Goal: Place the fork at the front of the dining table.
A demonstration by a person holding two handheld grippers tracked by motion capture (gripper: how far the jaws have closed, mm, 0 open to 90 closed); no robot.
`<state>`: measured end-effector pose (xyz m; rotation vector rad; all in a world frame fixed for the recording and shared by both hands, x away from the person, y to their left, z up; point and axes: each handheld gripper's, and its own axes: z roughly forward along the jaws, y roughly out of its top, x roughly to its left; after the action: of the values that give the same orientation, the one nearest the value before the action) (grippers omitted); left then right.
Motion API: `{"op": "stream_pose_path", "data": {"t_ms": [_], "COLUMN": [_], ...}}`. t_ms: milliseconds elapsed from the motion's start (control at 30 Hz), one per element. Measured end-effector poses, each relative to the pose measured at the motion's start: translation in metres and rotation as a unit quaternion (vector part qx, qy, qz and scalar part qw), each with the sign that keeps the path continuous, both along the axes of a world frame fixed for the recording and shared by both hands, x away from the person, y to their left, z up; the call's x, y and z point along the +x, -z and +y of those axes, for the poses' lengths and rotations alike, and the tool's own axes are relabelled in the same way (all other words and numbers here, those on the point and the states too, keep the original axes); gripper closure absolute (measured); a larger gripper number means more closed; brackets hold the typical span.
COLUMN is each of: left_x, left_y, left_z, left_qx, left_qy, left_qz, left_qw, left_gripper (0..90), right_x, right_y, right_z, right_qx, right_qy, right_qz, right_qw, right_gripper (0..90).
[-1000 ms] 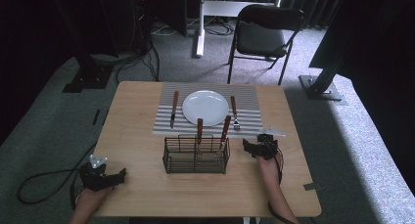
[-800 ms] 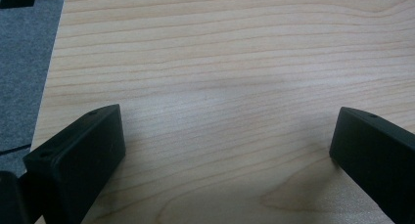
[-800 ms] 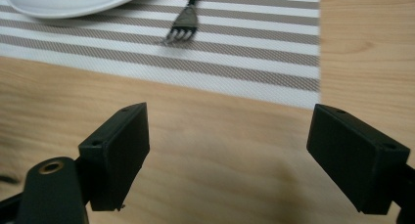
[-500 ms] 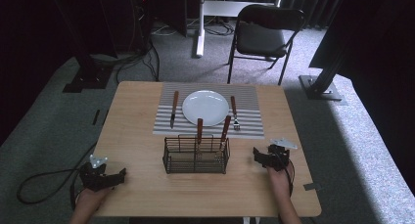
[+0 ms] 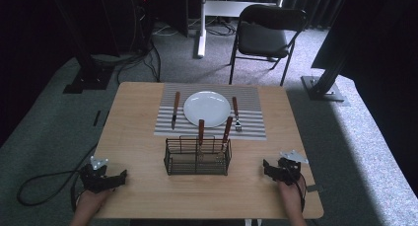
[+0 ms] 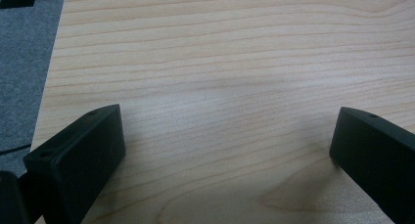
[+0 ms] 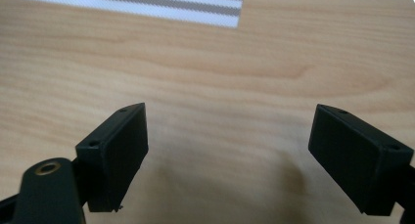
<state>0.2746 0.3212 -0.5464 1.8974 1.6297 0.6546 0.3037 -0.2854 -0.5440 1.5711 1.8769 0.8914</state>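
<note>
Table (image 5: pixel 138 137): wood, frame ctr.
Placemat (image 5: pixel 249 130): striped, upper ctr.
Caddy (image 5: pixel 197 157): wire, ctr; rigid, light; two wood-handled utensils (image 5: pixel 201 130) upright, prob. slick, grab handles.
L gripper (image 5: pixel 121 176): lower left, jaws wide, empty.
R gripper (image 5: pixel 266 168): lower right, jaws wide, empty.

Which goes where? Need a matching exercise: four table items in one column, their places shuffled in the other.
1 plate
2 knife
3 fork
4 wire basket

a on the mat, left of the plate
b on bare wood, nearer the person than the mat
c middle of the striped mat
d on the mat, right of the plate

Pairs: 1-c, 2-a, 3-d, 4-b
</note>
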Motion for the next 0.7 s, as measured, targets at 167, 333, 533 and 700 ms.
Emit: {"op": "stream_pose_path", "data": {"t_ms": [167, 333, 533, 700], "left_x": [0.0, 0.0, 0.0, 0.0], "left_y": [0.0, 0.0, 0.0, 0.0], "left_z": [0.0, 0.0, 0.0, 0.0], "left_qx": [0.0, 0.0, 0.0, 0.0], "left_qy": [0.0, 0.0, 0.0, 0.0], "left_qz": [0.0, 0.0, 0.0, 0.0], "left_qw": [1.0, 1.0, 1.0, 1.0], "left_gripper": [0.0, 0.0, 0.0, 0.0], "right_x": [-0.011, -0.02, -0.027, -0.033], "right_y": [0.0, 0.003, 0.004, 0.005], "right_z": [-0.007, -0.008, -0.014, -0.02], "right_qx": [-0.004, -0.032, -0.018, -0.03], "right_qy": [0.01, 0.029, 0.048, 0.06], "right_qz": [-0.002, -0.006, -0.001, 0.007], "right_qw": [0.9999, 0.9991, 0.9987, 0.9977], "right_gripper": [14.2, 13.4, 12.7, 12.7]}}
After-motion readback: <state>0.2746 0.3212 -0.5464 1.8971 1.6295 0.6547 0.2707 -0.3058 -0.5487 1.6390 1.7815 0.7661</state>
